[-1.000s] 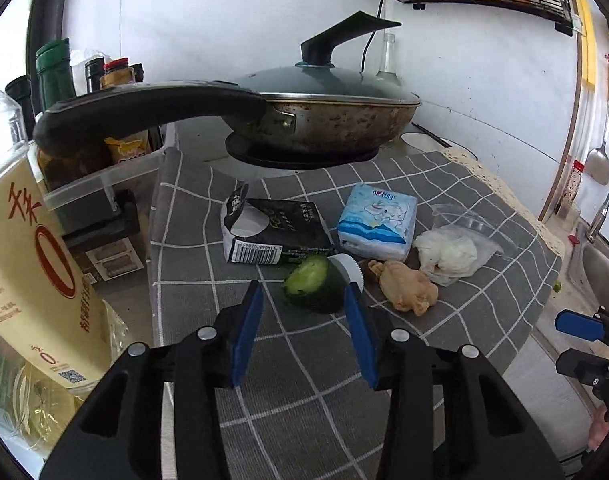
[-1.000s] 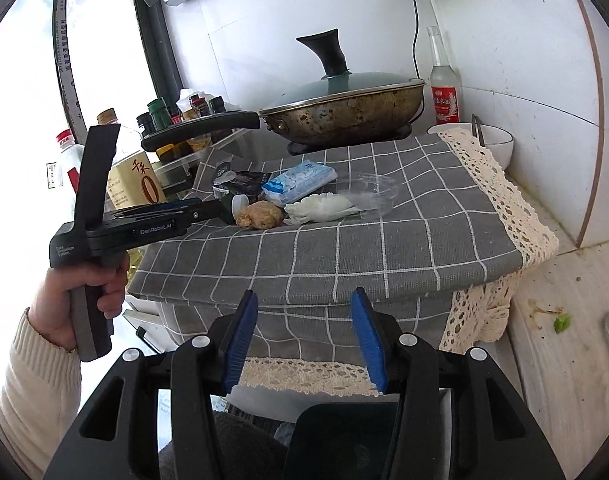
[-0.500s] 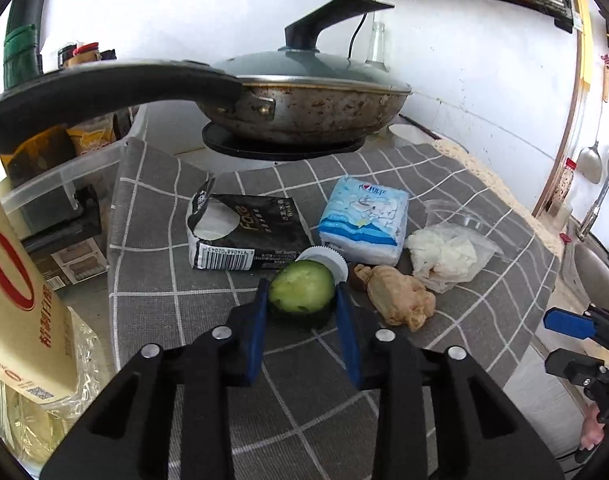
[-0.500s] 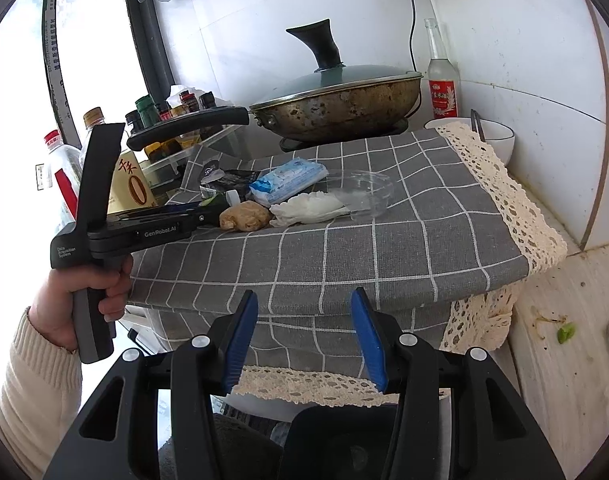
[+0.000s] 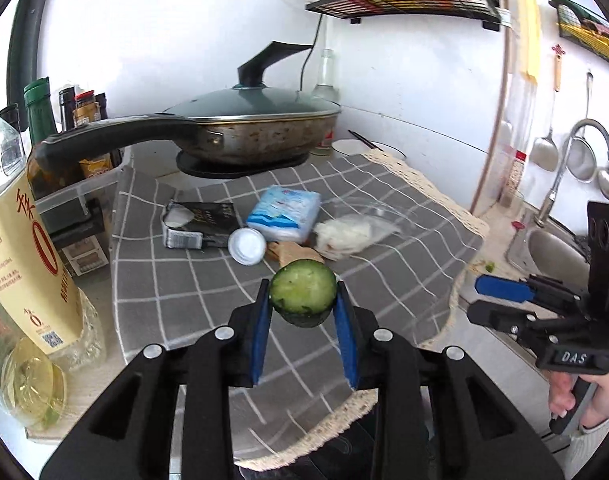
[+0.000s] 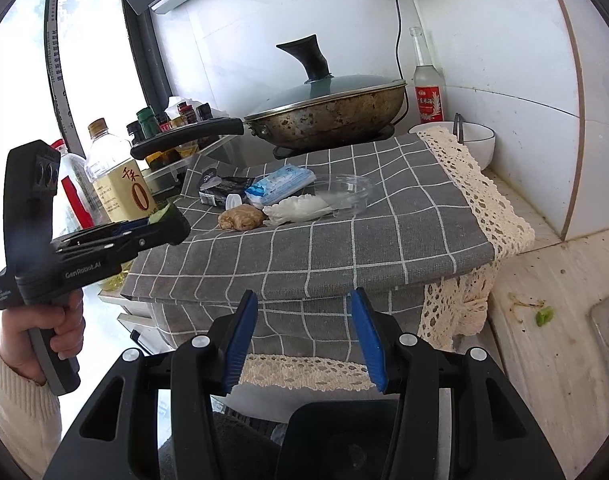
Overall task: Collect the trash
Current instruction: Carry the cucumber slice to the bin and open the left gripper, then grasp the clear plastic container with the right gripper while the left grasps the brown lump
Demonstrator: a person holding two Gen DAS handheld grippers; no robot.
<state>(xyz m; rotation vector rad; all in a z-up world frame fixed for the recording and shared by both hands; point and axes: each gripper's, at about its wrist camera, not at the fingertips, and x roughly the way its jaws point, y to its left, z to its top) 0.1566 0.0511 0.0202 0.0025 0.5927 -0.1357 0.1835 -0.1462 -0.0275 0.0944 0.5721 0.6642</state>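
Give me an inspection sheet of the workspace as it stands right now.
Surface: grey checked cloth with lace edge.
Job's things: green cucumber stub lifted off cloth; black carton, white cap, blue tissue pack, brown lump, white wad, clear plastic tub lying on it.
Clutter: lidded wok, oil bottle, white bowl.
Grippers: left gripper shut on stub; right gripper open, empty.
Cables: black cord on wall.
Surroundings: wire shelf, sink tap.

Black tongs (image 5: 303, 312), blue pads (image 6: 237, 344), cream sleeve (image 6: 20, 412)
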